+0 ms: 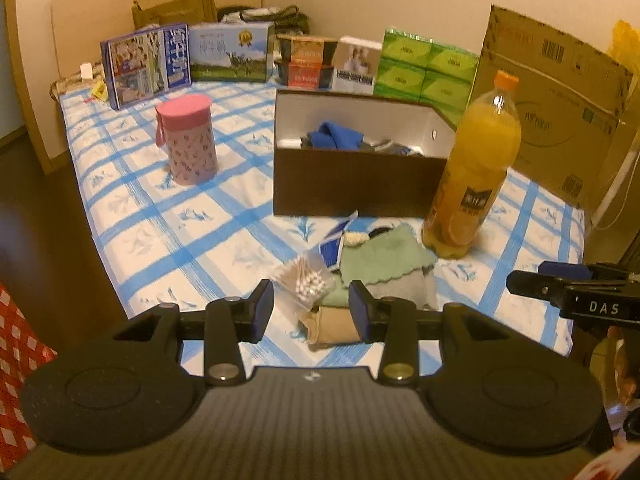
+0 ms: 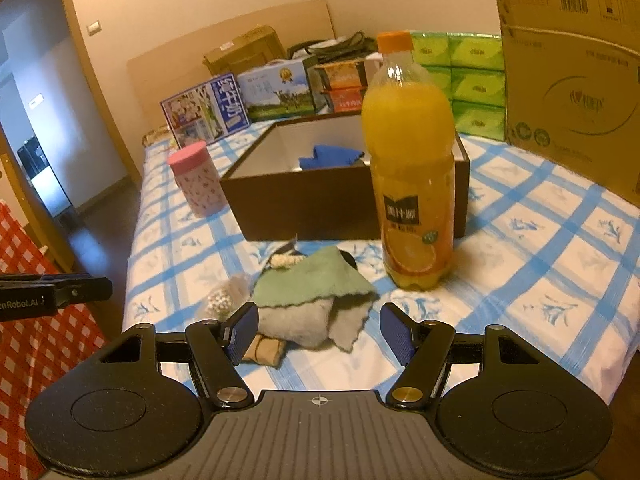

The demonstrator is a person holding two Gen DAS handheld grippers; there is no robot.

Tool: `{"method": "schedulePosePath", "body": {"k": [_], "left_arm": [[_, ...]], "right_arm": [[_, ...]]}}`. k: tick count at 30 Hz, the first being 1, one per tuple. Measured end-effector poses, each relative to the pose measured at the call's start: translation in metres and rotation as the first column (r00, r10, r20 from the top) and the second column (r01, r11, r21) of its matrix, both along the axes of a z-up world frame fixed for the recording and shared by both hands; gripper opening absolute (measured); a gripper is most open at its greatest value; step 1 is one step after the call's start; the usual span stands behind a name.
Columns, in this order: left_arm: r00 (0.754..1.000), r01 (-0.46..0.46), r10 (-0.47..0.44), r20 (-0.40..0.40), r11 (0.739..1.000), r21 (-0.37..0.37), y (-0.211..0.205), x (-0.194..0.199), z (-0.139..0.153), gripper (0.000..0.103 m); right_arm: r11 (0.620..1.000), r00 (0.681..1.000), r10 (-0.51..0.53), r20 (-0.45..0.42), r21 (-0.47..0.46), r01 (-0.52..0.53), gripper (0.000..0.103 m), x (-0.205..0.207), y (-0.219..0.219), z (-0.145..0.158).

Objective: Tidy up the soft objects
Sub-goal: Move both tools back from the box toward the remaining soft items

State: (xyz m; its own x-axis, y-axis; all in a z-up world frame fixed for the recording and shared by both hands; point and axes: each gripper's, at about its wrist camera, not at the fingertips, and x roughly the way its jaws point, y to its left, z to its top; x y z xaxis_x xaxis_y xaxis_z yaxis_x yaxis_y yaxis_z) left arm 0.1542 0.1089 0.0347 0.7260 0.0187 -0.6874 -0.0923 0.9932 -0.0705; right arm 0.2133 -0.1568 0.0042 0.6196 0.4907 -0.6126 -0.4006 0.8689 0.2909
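A pile of soft cloths lies near the bed's front edge: a green cloth [image 1: 382,258] [image 2: 314,280] over a grey cloth [image 1: 404,290] [image 2: 304,320], with a tan folded piece [image 1: 332,330] [image 2: 266,350] at the front. My left gripper [image 1: 312,312] is open, its jaws either side of the tan piece, holding nothing. My right gripper [image 2: 316,332] is open in front of the grey cloth, empty. A dark brown box [image 1: 352,184] [image 2: 304,208] behind the pile holds a blue cloth [image 1: 336,136] [image 2: 328,156] and other fabric.
An orange juice bottle [image 1: 476,176] [image 2: 412,184] stands right of the pile. A bag of cotton swabs [image 1: 306,280] lies at its left. A pink canister [image 1: 188,140] [image 2: 196,180] stands left of the box. Cartons and green tissue packs [image 1: 424,68] line the back.
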Motion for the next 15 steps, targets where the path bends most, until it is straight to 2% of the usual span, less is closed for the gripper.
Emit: {"method": "schedulePosePath", "body": {"k": [7, 11, 15], "left_arm": [[0.998, -0.014, 0.012, -0.068, 1.0, -0.018, 0.004, 0.02, -0.025, 0.049], [0.994, -0.029, 0.023, -0.106, 0.998, -0.057, 0.007, 0.033, -0.038, 0.057], [0.99, -0.043, 0.032, -0.134, 0.996, -0.084, 0.013, 0.047, -0.051, 0.058]], "right_arm": [[1.0, 0.999, 0.011, -0.033, -0.009, -0.012, 0.067, 0.012, 0.012, -0.014], [1.0, 0.998, 0.018, -0.054, -0.017, -0.019, 0.067, 0.021, 0.019, -0.023], [0.999, 0.997, 0.026, -0.076, -0.023, -0.028, 0.067, 0.032, 0.028, -0.032]]}}
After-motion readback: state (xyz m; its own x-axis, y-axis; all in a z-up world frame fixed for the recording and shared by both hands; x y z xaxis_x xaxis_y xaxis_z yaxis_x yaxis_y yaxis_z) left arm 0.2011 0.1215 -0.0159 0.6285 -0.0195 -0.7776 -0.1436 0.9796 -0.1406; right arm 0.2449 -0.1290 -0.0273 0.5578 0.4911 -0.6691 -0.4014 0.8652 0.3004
